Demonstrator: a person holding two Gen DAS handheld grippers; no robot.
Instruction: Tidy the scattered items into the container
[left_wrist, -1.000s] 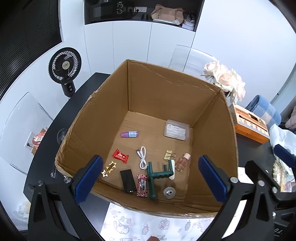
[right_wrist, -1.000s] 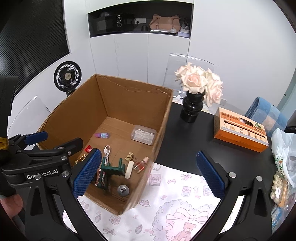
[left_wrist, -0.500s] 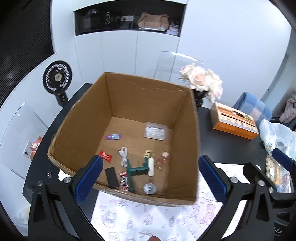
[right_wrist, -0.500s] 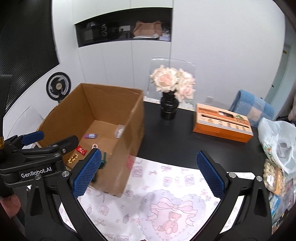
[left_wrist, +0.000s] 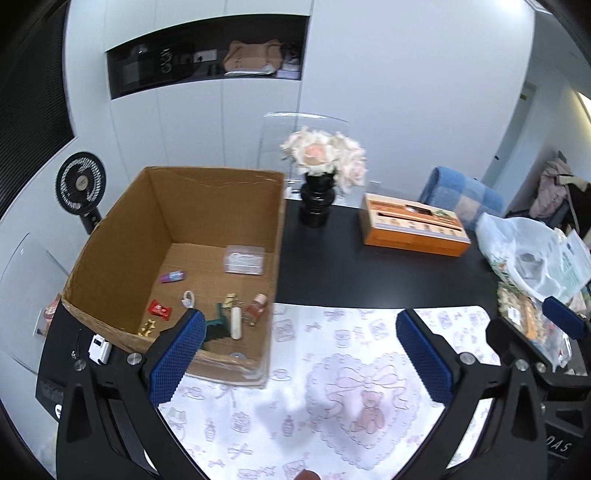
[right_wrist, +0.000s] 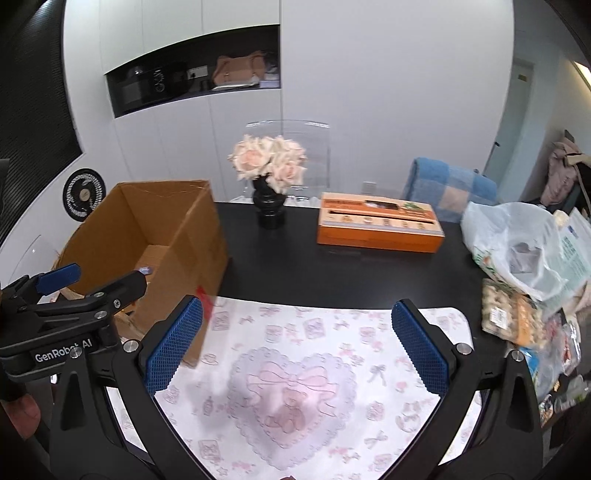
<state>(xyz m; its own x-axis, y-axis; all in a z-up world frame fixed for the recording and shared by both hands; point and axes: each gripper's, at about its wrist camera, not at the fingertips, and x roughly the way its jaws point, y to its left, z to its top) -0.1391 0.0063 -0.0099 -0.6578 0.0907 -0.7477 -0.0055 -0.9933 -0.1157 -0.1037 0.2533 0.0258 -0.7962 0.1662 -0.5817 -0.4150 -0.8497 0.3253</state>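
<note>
Glossy black table (right_wrist: 332, 266), lacy printed mat (right_wrist: 295, 373), square corrugated cardboard box (left_wrist: 122, 236)

- a bear-print mat (right_wrist: 295, 387) lies under my jaws
- beyond them, a vase of roses (right_wrist: 269, 177) beside an orange box (right_wrist: 380, 225)
- plastic bag (right_wrist: 524, 247) off right

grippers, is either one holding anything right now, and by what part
Nothing is held. The left gripper and right gripper are both open and empty above the patterned mat.
</note>
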